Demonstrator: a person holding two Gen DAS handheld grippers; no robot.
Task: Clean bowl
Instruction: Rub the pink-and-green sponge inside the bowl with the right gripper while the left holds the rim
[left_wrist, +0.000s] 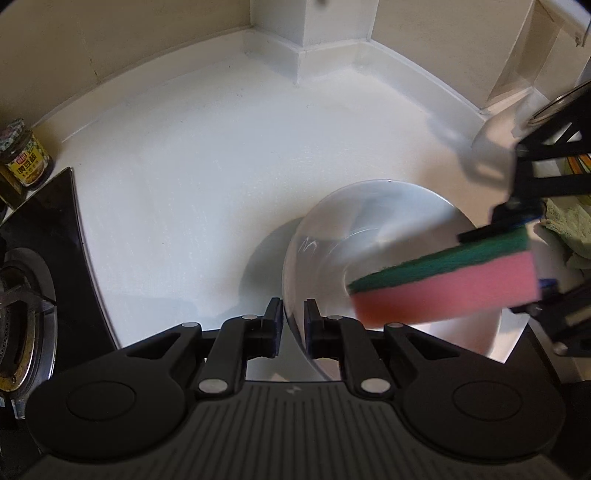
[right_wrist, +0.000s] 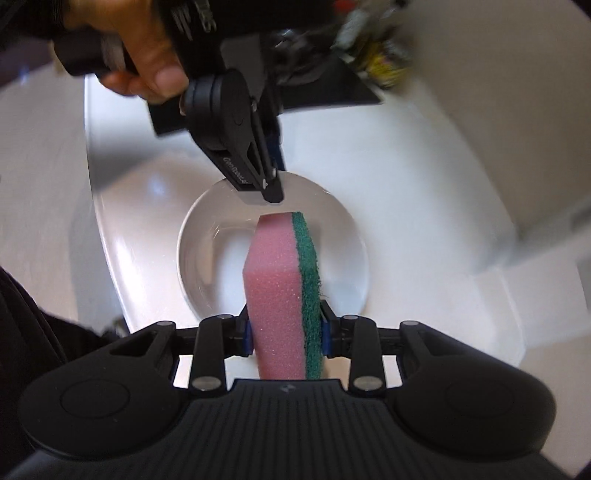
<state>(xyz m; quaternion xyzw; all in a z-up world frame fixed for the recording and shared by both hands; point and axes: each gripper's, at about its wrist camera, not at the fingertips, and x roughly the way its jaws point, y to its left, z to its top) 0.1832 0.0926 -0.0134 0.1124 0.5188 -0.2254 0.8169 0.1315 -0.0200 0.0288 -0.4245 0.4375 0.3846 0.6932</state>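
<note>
Left gripper (left_wrist: 293, 325) pinches bowl (left_wrist: 369, 221) rim; right gripper (right_wrist: 286, 334) clamps sponge (right_wrist: 284, 288).

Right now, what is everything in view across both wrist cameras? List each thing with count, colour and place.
bowl: one, white, on the counter, rim clamped in the left claw
sponge: one, pink with green scrub layer, held over the bowl
counter: one, white, under the bowl
jar: one, dark with yellow label, far left by the stove
gas stove: one, black, left edge
cloth: one, pale green, right edge
left claw: black, shut on bowl rim
right claw: black, shut on sponge
hand: one, gripping the left claw's handle
</note>
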